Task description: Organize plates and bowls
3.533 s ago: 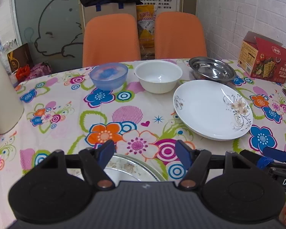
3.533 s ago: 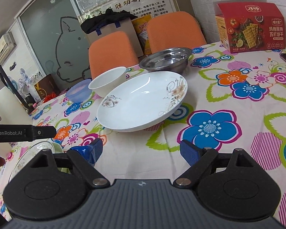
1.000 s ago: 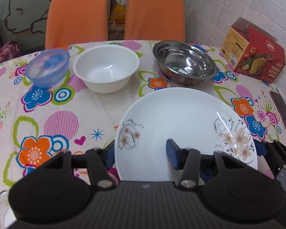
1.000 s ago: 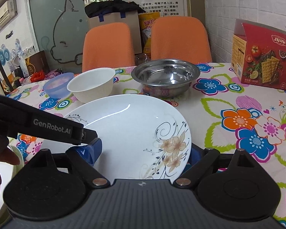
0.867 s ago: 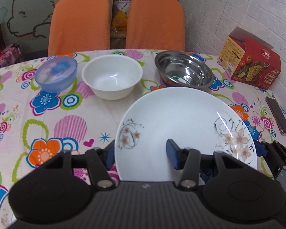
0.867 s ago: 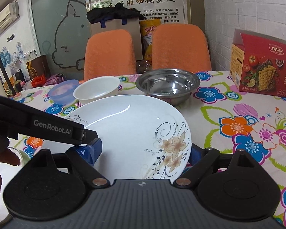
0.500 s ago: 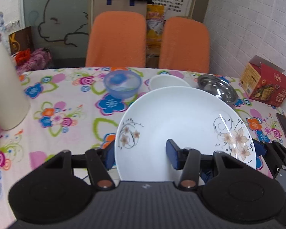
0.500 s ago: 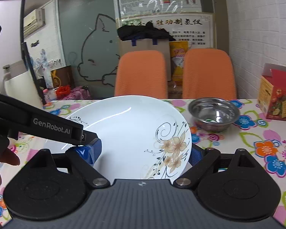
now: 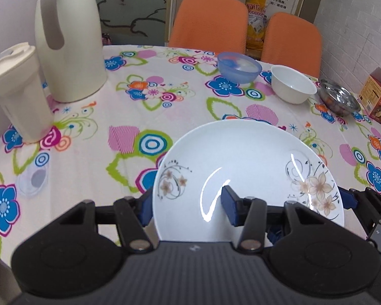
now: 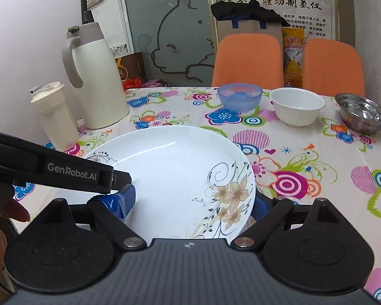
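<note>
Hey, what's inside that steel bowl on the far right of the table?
The steel bowl shows only shiny metal with reddish and green glints, apparently reflections of the tablecloth. No food or dish is discernible, though its near rim hides part of the bottom.

Both wrist views look forward, close over the shared plate point(image 9: 246, 167) point(image 10: 175, 175), toward the bowls.

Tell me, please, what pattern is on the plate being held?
The white plate has beige-brown flowers with dark swirls, clearest in the right wrist view.

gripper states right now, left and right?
Left gripper: shut on the floral plate, gripping its left rim.
Right gripper: shut on the floral plate's right rim.
</note>
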{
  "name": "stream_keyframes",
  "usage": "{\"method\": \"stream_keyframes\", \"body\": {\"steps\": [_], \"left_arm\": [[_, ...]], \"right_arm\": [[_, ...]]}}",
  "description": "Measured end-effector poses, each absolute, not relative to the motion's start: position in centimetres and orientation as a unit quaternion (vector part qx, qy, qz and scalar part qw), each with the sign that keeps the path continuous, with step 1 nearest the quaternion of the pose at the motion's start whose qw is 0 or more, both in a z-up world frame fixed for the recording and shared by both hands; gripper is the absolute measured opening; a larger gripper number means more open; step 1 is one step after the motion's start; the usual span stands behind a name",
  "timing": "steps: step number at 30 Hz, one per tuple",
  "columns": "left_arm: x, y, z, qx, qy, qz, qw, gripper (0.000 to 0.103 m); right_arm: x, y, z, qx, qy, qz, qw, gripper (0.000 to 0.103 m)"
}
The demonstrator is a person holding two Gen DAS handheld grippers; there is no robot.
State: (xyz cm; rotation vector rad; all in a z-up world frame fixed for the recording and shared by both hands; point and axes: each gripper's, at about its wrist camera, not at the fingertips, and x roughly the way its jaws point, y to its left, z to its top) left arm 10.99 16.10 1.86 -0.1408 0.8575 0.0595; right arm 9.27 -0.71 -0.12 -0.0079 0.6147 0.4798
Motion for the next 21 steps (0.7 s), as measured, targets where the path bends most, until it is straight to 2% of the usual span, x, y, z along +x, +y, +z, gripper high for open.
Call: {"method": "stream_keyframes", "body": {"steps": [15,21], "left_arm": [[10.8,16.0,-0.1,-0.1,0.401,0.009,0.911,0.051],[10.6,15.6,0.1,-0.078,0.387,0.021,0.919,0.053]], "right_arm": [[8.2,-1.8,-1.5,0.009,0.293,0.221,0.93,0.077],[8.0,-1.4,-1.4,-0.007,0.289,0.211,0.934,0.077]]}}
